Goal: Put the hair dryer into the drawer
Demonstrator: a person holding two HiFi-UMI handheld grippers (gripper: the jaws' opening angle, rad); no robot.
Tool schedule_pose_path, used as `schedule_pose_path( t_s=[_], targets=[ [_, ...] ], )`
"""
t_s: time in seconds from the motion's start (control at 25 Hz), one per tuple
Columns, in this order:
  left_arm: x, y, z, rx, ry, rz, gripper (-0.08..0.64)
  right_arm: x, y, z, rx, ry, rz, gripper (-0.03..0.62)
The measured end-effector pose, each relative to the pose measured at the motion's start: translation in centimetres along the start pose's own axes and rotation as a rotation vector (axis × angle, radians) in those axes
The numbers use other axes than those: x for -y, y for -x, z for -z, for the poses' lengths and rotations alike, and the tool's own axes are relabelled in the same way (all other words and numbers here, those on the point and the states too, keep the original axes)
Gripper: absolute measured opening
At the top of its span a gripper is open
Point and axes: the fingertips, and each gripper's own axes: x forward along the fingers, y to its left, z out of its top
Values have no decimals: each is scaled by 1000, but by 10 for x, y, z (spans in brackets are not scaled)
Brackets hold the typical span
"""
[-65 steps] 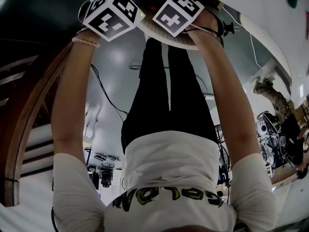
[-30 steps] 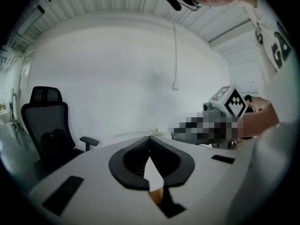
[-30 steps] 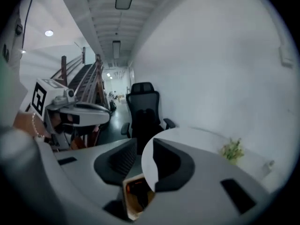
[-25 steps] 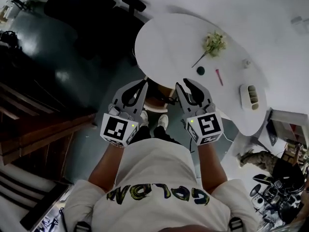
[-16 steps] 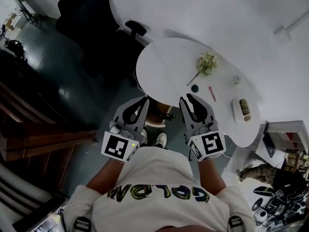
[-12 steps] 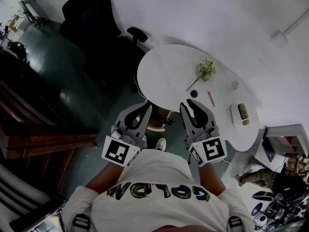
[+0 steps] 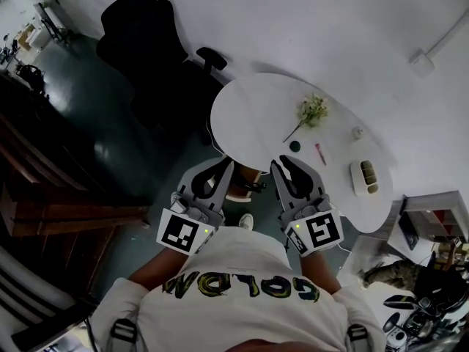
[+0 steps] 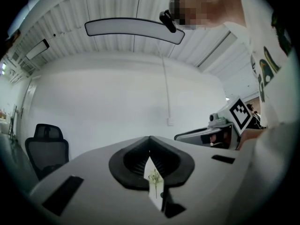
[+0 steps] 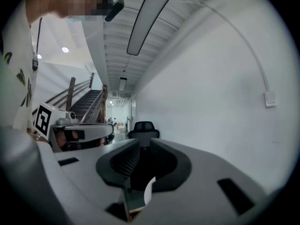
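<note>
Both tongs held close at the chest, pointing level. Left tongs (image 7: 222, 169): clenched, tips meeting, nothing between. Right tongs (image 7: 281, 166): have just been closing, now clenched, also empty. Hair dryer: in no view; drawer likewise, so this could be the dryer already stowed out of sight or one yet to be found. Risk, near: clenched tongs brought to any object would push it away rather than take it. Risk, middle: the round surface (image 7: 256, 116) lies just ahead, carrying a flower sprig (image 7: 311, 112), a pink pen (image 7: 320, 154) and a white tray (image 7: 364, 177); a careless swing could sweep these light items off. Risk, far: the black chair (image 7: 139, 42) crowds the path beyond the surface.
</note>
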Motion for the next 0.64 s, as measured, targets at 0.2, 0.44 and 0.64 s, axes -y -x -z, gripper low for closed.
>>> schedule_pose_path(
  t_s=[0.2, 0.44, 0.64],
  targets=[
    [-3, -3, -5, 31, -2, -12, 11, 1, -3, 3, -7, 6, 3, 75],
    [-5, -3, -4, 21, 11, -13, 11, 1, -4, 1, -8, 7, 6, 75],
    [-9, -7, -3, 22, 31, -30, 11, 7, -5, 3, -10, 7, 9, 75]
  ],
)
